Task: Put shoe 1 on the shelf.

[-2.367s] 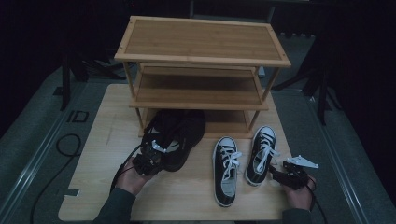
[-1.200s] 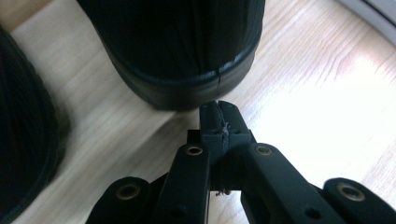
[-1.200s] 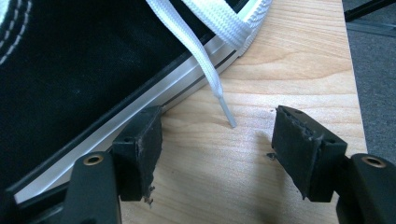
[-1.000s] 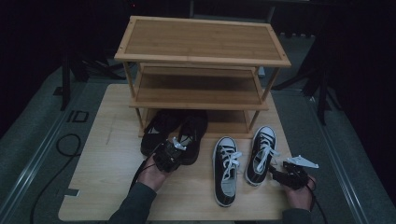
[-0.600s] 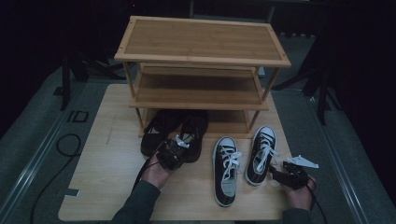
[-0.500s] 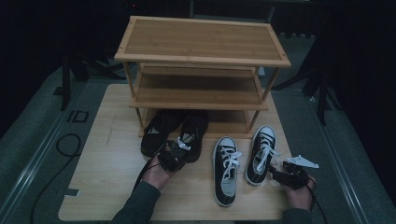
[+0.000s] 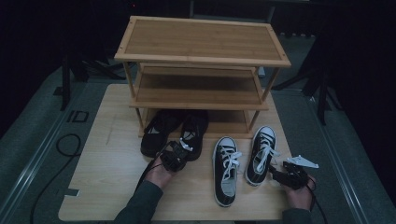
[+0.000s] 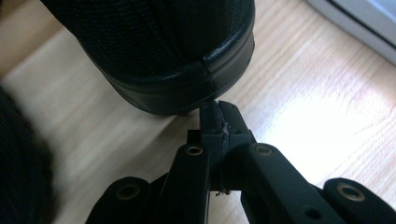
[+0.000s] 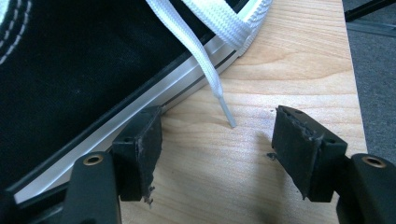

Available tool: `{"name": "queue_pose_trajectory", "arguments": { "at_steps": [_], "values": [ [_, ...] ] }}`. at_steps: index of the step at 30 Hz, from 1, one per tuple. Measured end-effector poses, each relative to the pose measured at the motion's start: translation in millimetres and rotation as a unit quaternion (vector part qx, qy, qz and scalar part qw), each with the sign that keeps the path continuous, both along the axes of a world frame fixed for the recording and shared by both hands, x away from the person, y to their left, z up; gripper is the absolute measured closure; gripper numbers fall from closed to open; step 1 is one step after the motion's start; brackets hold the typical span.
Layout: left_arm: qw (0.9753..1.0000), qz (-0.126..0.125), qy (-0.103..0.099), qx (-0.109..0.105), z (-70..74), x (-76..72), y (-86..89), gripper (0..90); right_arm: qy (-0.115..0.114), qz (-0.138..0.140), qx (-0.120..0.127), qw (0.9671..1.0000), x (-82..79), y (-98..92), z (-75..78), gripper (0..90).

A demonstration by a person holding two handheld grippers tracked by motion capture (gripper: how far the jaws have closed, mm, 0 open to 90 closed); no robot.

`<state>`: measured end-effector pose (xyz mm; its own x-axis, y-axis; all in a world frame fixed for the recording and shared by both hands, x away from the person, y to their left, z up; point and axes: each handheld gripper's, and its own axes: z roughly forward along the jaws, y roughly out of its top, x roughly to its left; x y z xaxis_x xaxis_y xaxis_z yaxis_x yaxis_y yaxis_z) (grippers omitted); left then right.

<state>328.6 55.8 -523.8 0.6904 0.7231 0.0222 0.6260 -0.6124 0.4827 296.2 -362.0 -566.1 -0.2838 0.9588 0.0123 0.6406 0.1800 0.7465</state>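
Presently the left tongs [image 7: 179, 150] sit pressed together, nothing between the jaws, with their tips against the heel of the right-hand black shoe [image 7: 194, 135]. In the left gripper view the joined tips [image 8: 218, 122] meet the rubber heel rim of that shoe [image 8: 182, 60]. Judgement: shut jaws make a blunt pusher, so the shoe is being nudged toe-first toward the bottom shelf of the wooden rack [image 7: 201, 51] rather than lifted.

Position of the shoes: 2 black shoes lie side by side on the desk [image 7: 107, 177], toes just under the rack's lowest tier, heels toward the person. The other black shoe [image 7: 159, 133] lies just beside the pushed 1, on its left.

The right tongs [image 7: 280, 172] rest spread wide on the desk near the heel of the right-hand sneaker [image 7: 261, 154]. In the right gripper view 1 pad [image 9: 140, 135] touches the white sole edge of that sneaker [image 9: 70, 70], the other pad [image 9: 303, 144] stands apart over bare wood, and a white lace tip [image 9: 226, 116] lies between them. Judgement: this hand is parked, waiting for its turn.

A 2nd sneaker [image 7: 226, 170] lies between the 2 hands, well short of the rack. Judgement: the black pair is nearly shelved, the sneaker pair not yet begun.
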Motion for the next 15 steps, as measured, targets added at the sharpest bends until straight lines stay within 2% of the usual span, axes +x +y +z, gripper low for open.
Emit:
{"name": "queue_pose_trajectory", "arguments": {
  "at_steps": [5,8,15],
  "values": [
    [0.9999,-0.013,-0.004,-0.003,1.5,4.9,-11.6,90.0,0.0,0.0,0.0,1.0,0.0,0.0,0.0,33.0],
    [0.9999,-0.008,-0.014,0.006,1.8,8.4,-16.9,90.0,0.0,0.0,0.0,1.0,0.0,0.0,0.0,33.0],
    [0.9998,-0.005,-0.019,0.001,3.2,21.7,-22.2,90.0,0.0,0.001,0.0,1.0,0.2,-0.2,0.0,32.9]
  ]
}}
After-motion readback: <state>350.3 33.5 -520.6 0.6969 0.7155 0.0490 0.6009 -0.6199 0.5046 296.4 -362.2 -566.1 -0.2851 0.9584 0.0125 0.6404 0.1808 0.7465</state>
